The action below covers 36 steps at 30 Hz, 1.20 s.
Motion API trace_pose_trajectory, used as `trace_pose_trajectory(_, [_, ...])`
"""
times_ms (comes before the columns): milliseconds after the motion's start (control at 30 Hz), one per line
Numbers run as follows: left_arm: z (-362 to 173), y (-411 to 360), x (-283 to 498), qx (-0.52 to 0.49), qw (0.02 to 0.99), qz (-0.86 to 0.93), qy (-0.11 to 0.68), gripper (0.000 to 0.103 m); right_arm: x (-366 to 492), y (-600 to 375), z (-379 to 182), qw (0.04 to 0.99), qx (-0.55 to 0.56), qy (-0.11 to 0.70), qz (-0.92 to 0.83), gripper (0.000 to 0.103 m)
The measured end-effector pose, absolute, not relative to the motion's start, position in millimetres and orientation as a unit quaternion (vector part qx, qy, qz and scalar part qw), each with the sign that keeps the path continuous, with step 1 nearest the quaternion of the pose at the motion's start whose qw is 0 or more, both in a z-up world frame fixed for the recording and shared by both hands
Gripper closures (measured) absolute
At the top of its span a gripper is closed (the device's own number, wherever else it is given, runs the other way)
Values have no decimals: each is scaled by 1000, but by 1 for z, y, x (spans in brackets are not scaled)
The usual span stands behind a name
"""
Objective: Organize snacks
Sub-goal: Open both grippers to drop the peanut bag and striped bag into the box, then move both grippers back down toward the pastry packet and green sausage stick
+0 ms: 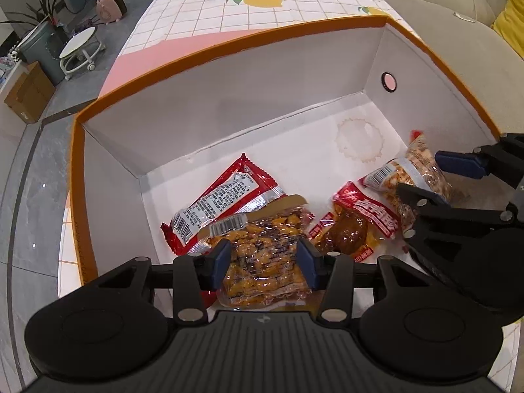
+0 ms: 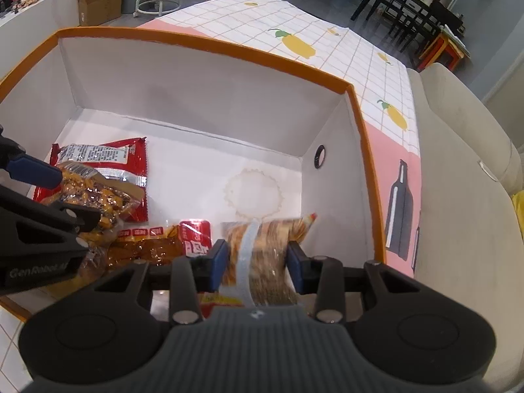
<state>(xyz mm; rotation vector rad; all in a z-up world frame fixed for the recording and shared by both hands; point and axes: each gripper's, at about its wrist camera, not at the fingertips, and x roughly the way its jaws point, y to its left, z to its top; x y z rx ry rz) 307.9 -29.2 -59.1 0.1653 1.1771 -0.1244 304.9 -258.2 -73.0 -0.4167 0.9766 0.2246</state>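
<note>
Position check: both my grippers reach down into the orange-rimmed box (image 1: 235, 49) standing on the surface (image 1: 229, 6). My left gripper (image 1: 265, 258) has its fingers (image 1: 221, 257) clenched on the clear packet of orange snack (image 1: 262, 262); the packet's long axis runs straight ahead between the fingers. My right gripper (image 2: 257, 263) has its fingers (image 2: 217, 260) on both flanks of the peanut packet (image 2: 262, 249), lying near the box's right wall; whether they are pressing I cannot tell. Box contents also include a red foil packet (image 1: 226, 196) and a braised-meat packet (image 1: 353, 219), between my two grippers.
</note>
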Motion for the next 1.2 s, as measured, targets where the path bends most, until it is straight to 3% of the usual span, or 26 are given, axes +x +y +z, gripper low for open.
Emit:
trace_pose_trajectory(133, [-51,-28,303,81,831,-60,547,39,300,-257,-67,860,-200,458,106,43])
trace_pose_trajectory(433, [-15,-22,274,77,859,-72,502,35,279,-261,-36,885,-183,420,85,40])
trace_pose_trajectory(767, [38,-3,210,65,888,-96,444,31,224,-284,15,921,-65,377,70,36])
trace_pose_trajectory(1033, [54,15,161,56,894,-106,433,28,162,-296,33,922,20,377,85,26])
trace_pose_trajectory(1200, [47,25,133,59,883,-105,454,28,117,-292,32,919,22,381,96,26])
